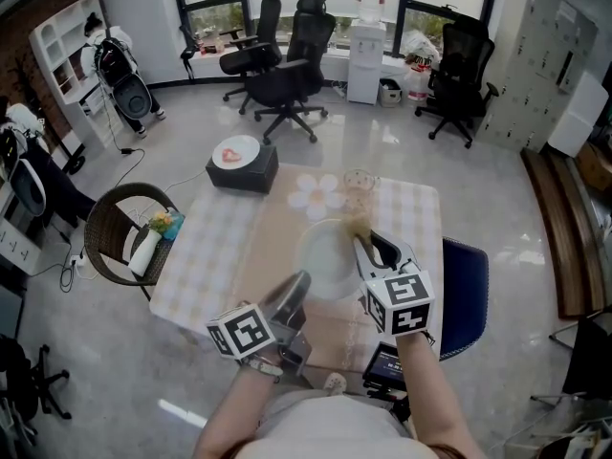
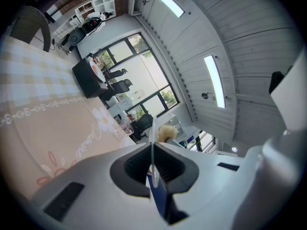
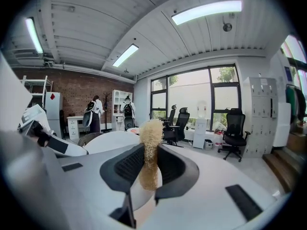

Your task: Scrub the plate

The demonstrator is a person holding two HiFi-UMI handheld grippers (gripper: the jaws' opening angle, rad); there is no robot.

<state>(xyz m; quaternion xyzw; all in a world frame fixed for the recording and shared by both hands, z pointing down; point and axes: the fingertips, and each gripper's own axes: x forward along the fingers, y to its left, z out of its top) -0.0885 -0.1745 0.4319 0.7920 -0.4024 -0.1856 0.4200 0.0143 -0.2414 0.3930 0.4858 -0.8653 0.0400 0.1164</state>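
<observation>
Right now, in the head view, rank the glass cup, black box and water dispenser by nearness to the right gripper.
1. glass cup, just ahead of the right gripper.
2. black box, farther off, ahead to the left.
3. water dispenser, farthest, straight ahead at the back.

Left tongs [image 1: 292, 293] pinched on plate [image 1: 323, 256] rim, right tongs [image 1: 365, 245] on scrubber [image 3: 149, 147] — both forward, close together.

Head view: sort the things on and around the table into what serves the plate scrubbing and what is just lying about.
For the job:
plate, clamped by the left tool
fibre scrubber, clamped by the right tool

Lying about:
clear glass
black box
wicker chair
blue chair
</observation>
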